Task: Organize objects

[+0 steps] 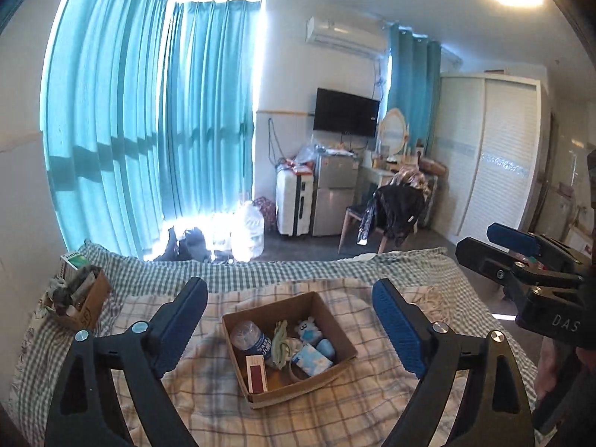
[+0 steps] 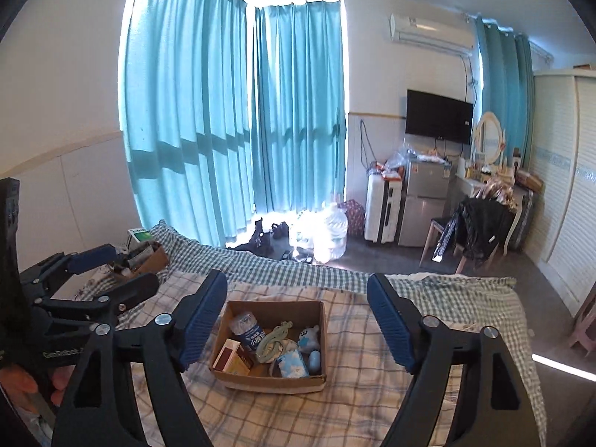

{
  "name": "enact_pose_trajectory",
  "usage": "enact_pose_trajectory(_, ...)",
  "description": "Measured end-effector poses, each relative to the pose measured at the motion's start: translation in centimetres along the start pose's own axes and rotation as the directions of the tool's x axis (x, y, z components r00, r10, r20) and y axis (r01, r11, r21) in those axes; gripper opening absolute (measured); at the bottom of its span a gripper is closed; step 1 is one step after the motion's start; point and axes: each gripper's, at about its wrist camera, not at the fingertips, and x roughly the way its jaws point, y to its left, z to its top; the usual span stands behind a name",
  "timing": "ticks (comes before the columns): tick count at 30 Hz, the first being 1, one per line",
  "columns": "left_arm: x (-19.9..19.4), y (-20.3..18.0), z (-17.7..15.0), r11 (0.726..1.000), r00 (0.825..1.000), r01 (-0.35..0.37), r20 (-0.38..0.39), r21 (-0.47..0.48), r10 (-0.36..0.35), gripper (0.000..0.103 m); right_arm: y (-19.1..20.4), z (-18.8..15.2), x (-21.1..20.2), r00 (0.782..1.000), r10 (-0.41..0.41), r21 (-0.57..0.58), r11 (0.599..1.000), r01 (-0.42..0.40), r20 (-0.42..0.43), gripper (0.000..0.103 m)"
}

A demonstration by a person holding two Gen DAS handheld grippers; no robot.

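Note:
An open cardboard box (image 1: 344, 357) (image 2: 275, 381) sits on the plaid blanket in the middle of the bed. It holds a small water bottle (image 1: 250, 337) (image 2: 249, 329), a red and white carton (image 1: 256, 372) (image 2: 228, 352), a green stringy item (image 1: 281, 346) (image 2: 272, 339), a white and blue plush toy (image 1: 308, 329) (image 2: 309, 337), a tissue pack (image 1: 312, 360) (image 2: 292, 365) and a pale blue oval item (image 1: 327, 347) (image 2: 314, 359). My left gripper (image 1: 289, 298) is open and empty, above and short of the box. My right gripper (image 2: 297, 290) is open and empty, likewise. Each shows in the other's view, the right gripper (image 1: 495, 240) and the left gripper (image 2: 123, 264).
A second cardboard box (image 1: 83, 303) (image 2: 149, 259) full of clutter sits at the bed's far left corner, with a green and white carton (image 1: 72, 262) behind it. Beyond the bed's foot are large water jugs (image 1: 247, 231), a white suitcase (image 1: 294, 201), a small fridge (image 1: 333, 193) and a chair (image 1: 387, 216).

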Motion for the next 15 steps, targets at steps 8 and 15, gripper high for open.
enact_pose_trajectory(8,-4.5,-0.7,-0.9,0.998,0.994,-0.054,0.095,-0.019,0.056,0.103,-0.4,-2.2,-6.5,0.992,-0.034,-0.040,0.998,0.039,0.119,0.101)
enact_pose_trajectory(15,-3.5,-1.7,-4.9,0.992,0.977,-0.121,0.171,-0.020,0.123,0.103,-2.7,-5.8,-5.2,0.987,-0.056,-0.031,0.998,0.061,0.154,0.103)
